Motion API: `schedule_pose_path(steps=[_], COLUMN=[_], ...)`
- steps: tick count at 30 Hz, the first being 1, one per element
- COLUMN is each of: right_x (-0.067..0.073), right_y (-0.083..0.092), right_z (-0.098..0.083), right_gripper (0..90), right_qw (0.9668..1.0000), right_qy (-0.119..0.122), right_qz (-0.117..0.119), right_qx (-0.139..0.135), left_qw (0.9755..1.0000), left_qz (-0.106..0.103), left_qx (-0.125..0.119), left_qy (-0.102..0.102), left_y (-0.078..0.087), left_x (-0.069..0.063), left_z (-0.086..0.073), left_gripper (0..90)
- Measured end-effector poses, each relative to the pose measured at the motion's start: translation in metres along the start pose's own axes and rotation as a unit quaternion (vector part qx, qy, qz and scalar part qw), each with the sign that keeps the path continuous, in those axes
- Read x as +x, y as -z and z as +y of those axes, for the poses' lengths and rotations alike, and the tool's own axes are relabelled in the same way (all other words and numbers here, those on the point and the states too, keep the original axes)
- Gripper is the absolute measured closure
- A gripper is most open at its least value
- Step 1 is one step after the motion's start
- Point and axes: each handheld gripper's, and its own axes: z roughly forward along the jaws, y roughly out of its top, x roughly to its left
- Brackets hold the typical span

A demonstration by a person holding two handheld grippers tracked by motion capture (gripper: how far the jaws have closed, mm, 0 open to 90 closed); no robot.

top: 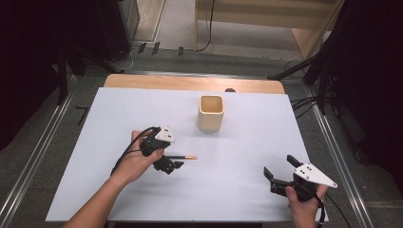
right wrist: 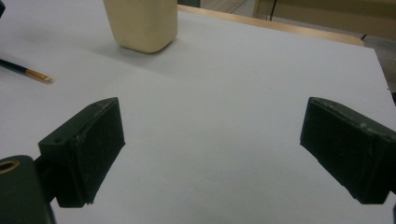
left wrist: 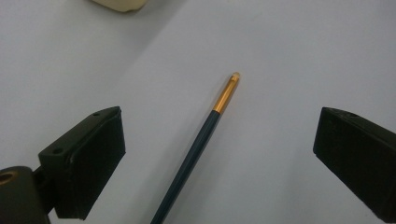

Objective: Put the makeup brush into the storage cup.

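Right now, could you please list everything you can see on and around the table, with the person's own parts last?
Pencil: one, dark with a gold ferrule end, lying on the sheet between the left gripper's open jaws.
Cup: one, cream, upright at the table's far middle.
Sheet: one, white, covering the table.
Table: one, wooden, edge showing at the far side.
Left gripper: one, black, open over the pencil.
Right gripper: one, black, open, near right.
Hands: two, one on each gripper.

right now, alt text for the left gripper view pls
A dark pencil with a gold ferrule lies flat on the white table, between the left gripper's open black jaws and untouched by them. A cream cup's base peeks in at the top edge.
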Motion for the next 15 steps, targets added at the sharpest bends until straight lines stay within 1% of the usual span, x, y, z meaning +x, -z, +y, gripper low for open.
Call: schedule_pose_path(steps=[4,5,7,9,11,14,15], right_x=[0.0002,0.0003,0.0003,0.0003,0.0001,0.0,0.0003], right_y=[-0.0006,-0.0006,-0.0008,-0.0008,-0.0013,-0.0021,-0.0022], right_z=[-0.0001,-0.0001,-0.0002,-0.0002,-0.0005,-0.0006,-0.0005], right_gripper=[6.6,6.6,6.7,6.7,6.7,6.7,6.8], right_qw=[1.0,1.0,1.0,1.0,1.0,1.0,1.0], right_qy=[0.0,0.0,0.0,0.0,0.002,0.0,0.001], right_qz=[0.001,0.001,0.0,0.001,0.0,0.0,0.0], right_qx=[0.002,0.003,0.003,0.003,0.004,0.007,0.008], left_qw=[0.9996,0.9995,0.9994,0.9988,0.998,0.9966,0.9963], left_qz=[-0.011,-0.01,-0.01,-0.025,-0.021,-0.02,-0.018], left_qx=[0.026,0.03,0.033,0.042,0.059,0.079,0.084], left_qy=[-0.002,0.0,-0.003,0.004,0.003,0.007,0.005], left_y=[-0.0025,-0.0036,-0.0046,-0.0051,-0.0065,-0.0093,-0.0104], left_x=[0.0022,0.0025,0.0027,0.0041,0.0051,0.0059,0.0058], left_z=[0.0032,0.0039,0.0051,0.0067,0.0085,0.0101,0.0104], left_gripper=[3.6,3.7,4.3,3.7,4.2,9.7,11.4])
